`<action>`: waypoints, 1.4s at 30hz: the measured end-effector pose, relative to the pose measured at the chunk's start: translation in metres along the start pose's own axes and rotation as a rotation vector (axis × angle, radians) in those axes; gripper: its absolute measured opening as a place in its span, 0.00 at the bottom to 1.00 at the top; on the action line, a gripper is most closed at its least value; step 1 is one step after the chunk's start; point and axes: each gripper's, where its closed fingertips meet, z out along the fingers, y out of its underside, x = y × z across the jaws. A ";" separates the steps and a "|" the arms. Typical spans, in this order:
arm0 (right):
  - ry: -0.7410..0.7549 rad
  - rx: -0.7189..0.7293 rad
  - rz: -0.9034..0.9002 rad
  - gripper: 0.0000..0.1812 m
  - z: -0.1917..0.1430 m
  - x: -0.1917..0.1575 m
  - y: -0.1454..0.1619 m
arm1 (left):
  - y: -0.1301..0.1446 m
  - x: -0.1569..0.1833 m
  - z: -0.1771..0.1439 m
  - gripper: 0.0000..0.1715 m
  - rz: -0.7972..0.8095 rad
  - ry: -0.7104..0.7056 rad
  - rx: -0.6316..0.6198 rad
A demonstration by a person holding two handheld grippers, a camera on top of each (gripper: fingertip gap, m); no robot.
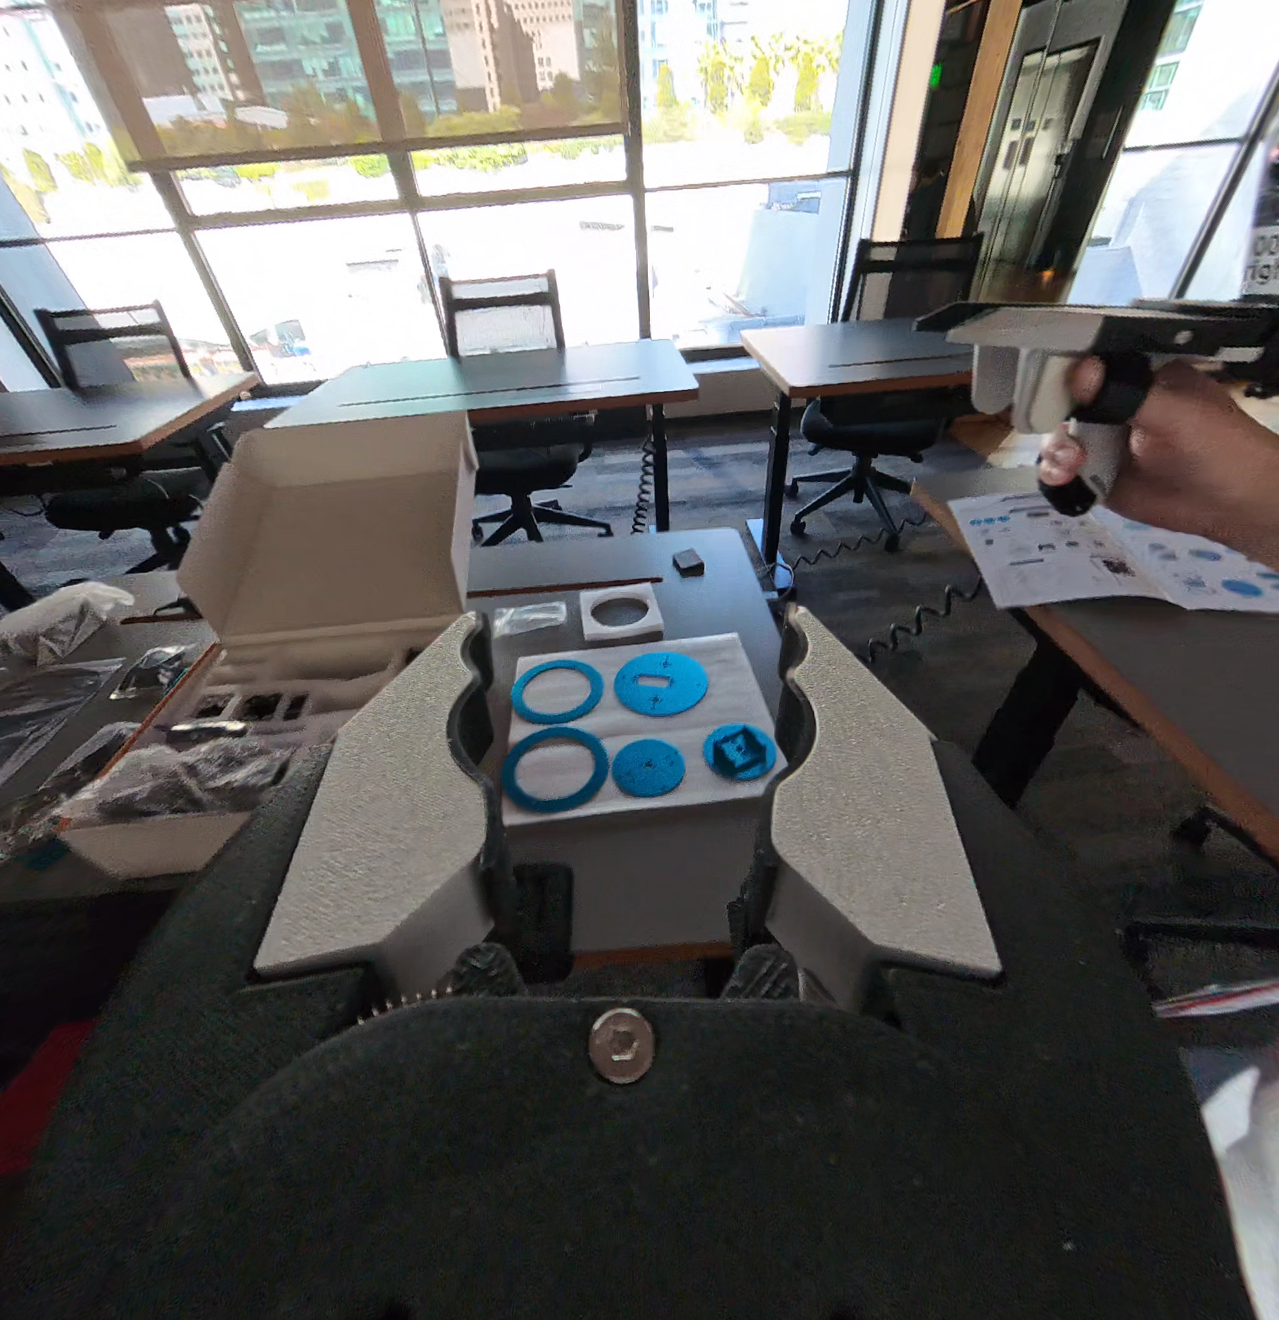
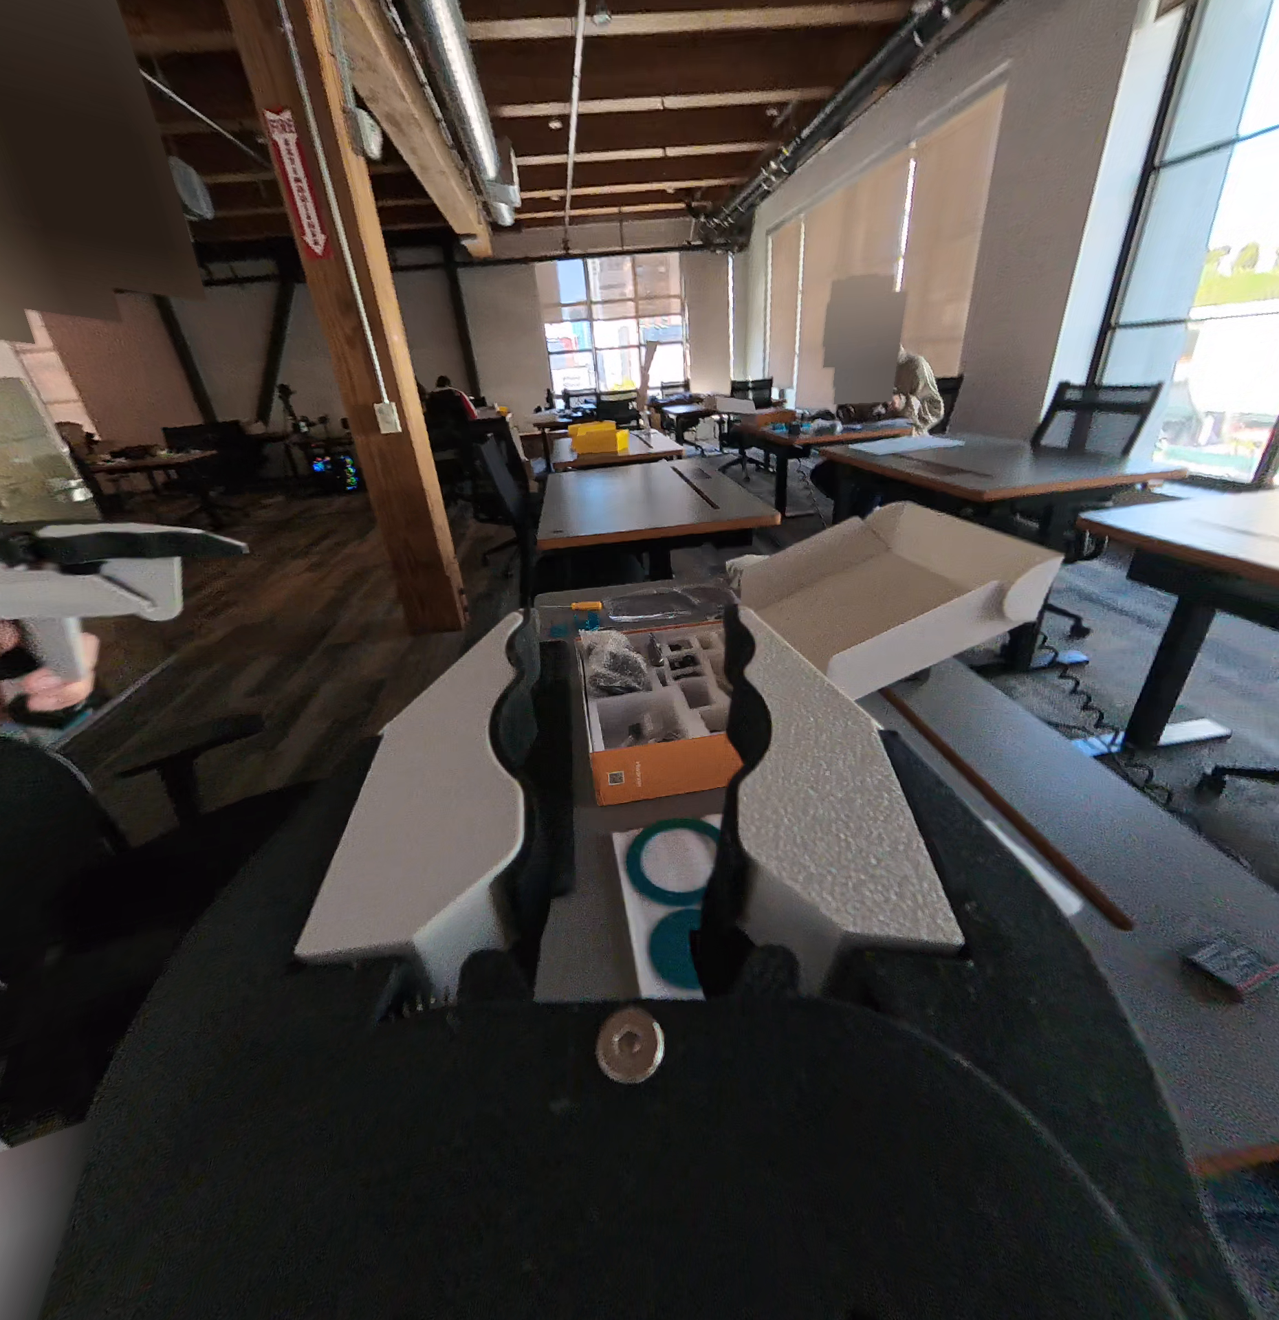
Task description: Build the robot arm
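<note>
My left gripper (image 1: pixel 633 628) is open and empty, held above a white foam sheet (image 1: pixel 729 653) on a dark desk. On the sheet lie two blue rings (image 1: pixel 556 691), two blue discs (image 1: pixel 660 683) and a blue part with a square socket (image 1: pixel 739 751). My right gripper (image 2: pixel 626 628) is open and empty, above the same desk; between its fingers I see an orange-sided box with foam compartments (image 2: pixel 658 775), a blue ring (image 2: pixel 672 857) and a blue disc (image 2: pixel 676 950). The right gripper also shows at the upper right of the left wrist view (image 1: pixel 1094 343), held by a hand.
An open white box (image 1: pixel 336 514) with its lid up stands left of the sheet, beside plastic bags (image 1: pixel 186 778). A white foam square with a round hole (image 1: pixel 621 611) and a small dark block (image 1: pixel 688 562) lie behind the sheet. An instruction sheet (image 1: pixel 1094 557) lies on the right desk. Desks and chairs stand around.
</note>
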 end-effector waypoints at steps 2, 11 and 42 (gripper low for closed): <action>0.083 0.015 0.075 0.23 0.056 -0.017 0.024 | 0.019 -0.044 -0.028 0.47 0.000 0.025 -0.069; 0.092 -0.252 0.129 0.08 0.204 -0.078 0.098 | 0.054 -0.213 -0.054 0.42 -0.127 -0.040 -0.147; -0.329 -1.526 0.128 0.22 0.422 -0.027 0.455 | 0.047 -0.480 0.160 0.00 -0.040 0.349 -0.128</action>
